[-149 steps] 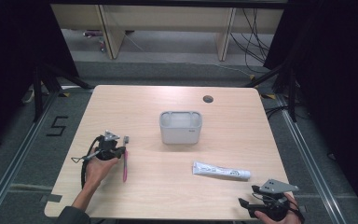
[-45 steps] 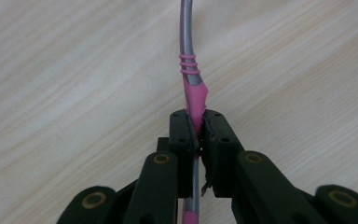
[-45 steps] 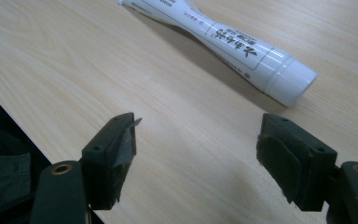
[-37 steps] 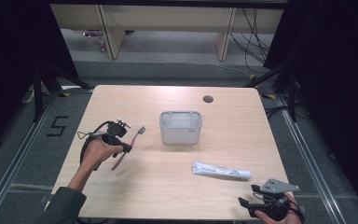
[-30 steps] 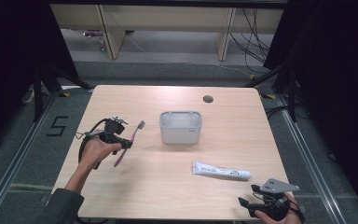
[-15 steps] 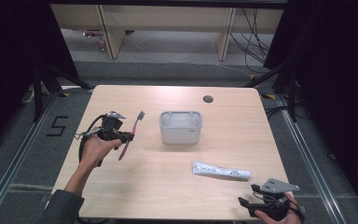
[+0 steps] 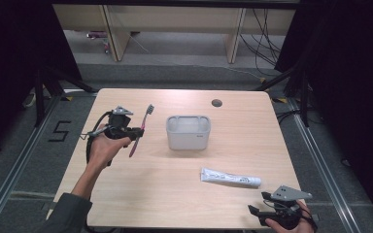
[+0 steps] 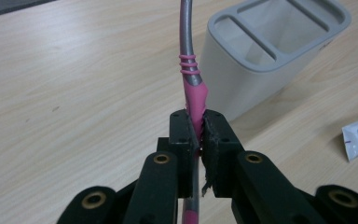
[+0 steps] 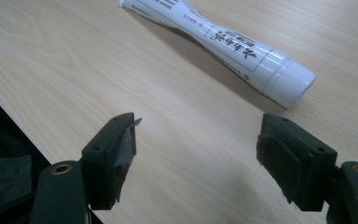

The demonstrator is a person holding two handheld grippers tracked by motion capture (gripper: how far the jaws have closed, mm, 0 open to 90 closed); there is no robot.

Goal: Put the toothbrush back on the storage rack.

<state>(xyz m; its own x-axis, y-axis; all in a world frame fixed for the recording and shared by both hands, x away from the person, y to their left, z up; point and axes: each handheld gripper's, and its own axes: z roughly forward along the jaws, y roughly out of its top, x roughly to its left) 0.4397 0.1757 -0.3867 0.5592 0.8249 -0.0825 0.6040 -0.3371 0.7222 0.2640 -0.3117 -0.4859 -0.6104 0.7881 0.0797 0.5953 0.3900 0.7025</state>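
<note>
A pink and grey toothbrush is lifted off the table, nearly upright with its bristles up, and my left gripper is shut on its pink handle. It hangs just left of a pale grey holder with slots in its top. A white toothpaste tube lies on the table at the right front; its cap end lies just beyond my right gripper. My right gripper rests at the table's front right edge, open with nothing between its jaws.
The wooden table has a round cable hole at the back right. Shelving and cables stand on the floor behind the table. A floor mark reading 5 lies to the left.
My left gripper has lifted the toothbrush off the table, carried it back and toward the holder, and tipped it more upright. The right gripper has stayed in place.
</note>
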